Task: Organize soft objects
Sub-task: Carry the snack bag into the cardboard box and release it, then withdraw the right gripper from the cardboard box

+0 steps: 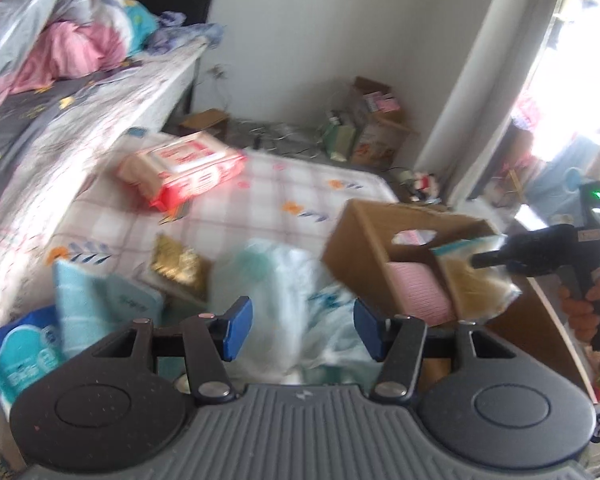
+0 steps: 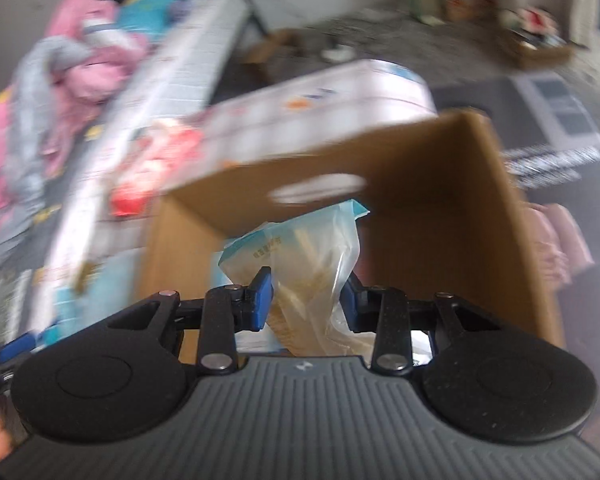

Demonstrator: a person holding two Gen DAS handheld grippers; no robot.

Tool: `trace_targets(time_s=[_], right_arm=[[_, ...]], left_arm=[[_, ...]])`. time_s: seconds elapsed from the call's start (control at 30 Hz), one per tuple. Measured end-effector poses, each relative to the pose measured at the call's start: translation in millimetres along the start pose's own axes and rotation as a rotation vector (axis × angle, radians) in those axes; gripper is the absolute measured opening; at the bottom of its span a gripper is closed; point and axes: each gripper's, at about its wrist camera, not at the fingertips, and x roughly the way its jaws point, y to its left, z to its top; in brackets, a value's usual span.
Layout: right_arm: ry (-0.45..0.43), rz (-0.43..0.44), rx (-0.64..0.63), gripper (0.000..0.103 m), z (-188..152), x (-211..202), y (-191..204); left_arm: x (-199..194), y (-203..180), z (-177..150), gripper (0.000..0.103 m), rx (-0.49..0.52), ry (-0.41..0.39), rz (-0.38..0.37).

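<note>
On the checked mattress (image 1: 300, 184) by the bed (image 1: 40, 128) there's still a fair pile of soft stuff waiting, so I'd call this job roughly partway, not close to finished. The cardboard box (image 1: 364, 240) sits at the mattress edge and already has a pink pack (image 1: 420, 292) inside it, so at least one thing looks sorted.

What's left outside the box: a big pale teal-and-white pack (image 1: 284, 280) right in front of the left gripper (image 1: 304, 330), a red-and-white pack (image 1: 180, 168) further back on the mattress, a striped teal pack (image 1: 80, 308) and a blue one (image 1: 16, 356) at the near left, plus a small gold packet (image 1: 176, 264) between them.

The right gripper (image 2: 306, 300) is angled down over the open box, pinching a clear bag (image 2: 320, 256) of something beige. The blue pads press into the plastic on both sides, and the bag hangs just at the box opening, not set down yet. In the left view you can see a hand (image 1: 580, 308) on that gripper's handle.

The left gripper is tilted down toward the teal-and-white pack with its jaws spread and nothing between them.
</note>
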Motion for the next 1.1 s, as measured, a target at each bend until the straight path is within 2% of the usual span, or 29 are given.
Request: trace_targets(time_s=[0.2,0.3,0.37,0.4,0.53,0.6,0.73,0.9,1.0,1.1], right_arm=[[-0.026,-0.124,-0.075,0.037,2.5,34.9,-2.2],[-0.071,-0.199,-0.136,0.05,-0.1,35.3,2.8],[-0.102,-0.216,-0.15,0.054,-1.9,32.2,6.1],[-0.125,-0.23,-0.158,0.059,-2.7,30.4,8.6],[-0.206,-0.279,-0.201,0.061,-9.0,14.9,16.5],[-0.207,-0.267,-0.215,0.059,-8.4,10.6,17.7],[-0.137,-0.19,-0.17,0.055,-11.8,15.8,19.9],[-0.061,-0.2,-0.08,0.055,-16.8,49.3,5.3],[-0.067,-0.186,-0.046,0.054,-20.1,60.7,-2.3],[-0.088,-0.158,-0.023,0.055,-21.6,51.3,2.4]], left_arm=[[-3.8,18.5,-1.6,0.058,-0.044,0.02,0.06],[-4.7,19.1,-2.0,0.058,-0.036,0.024,0.07],[-4.9,18.7,-2.5,0.059,-0.029,0.024,0.071],[-5.3,18.2,-2.7,0.059,-0.027,0.024,0.071],[-5.0,19.0,-4.4,0.06,-0.017,0.018,0.075],[-5.6,19.8,-6.0,0.06,-0.012,0.015,0.08],[-13.1,26.3,-11.5,0.064,-0.008,0.001,0.097],[-35.6,47.0,-23.6,0.075,-0.028,-0.031,0.117],[-52.0,62.5,-34.0,0.081,-0.036,-0.054,0.151],[-67.7,79.5,-44.2,0.084,-0.046,-0.07,0.185]])
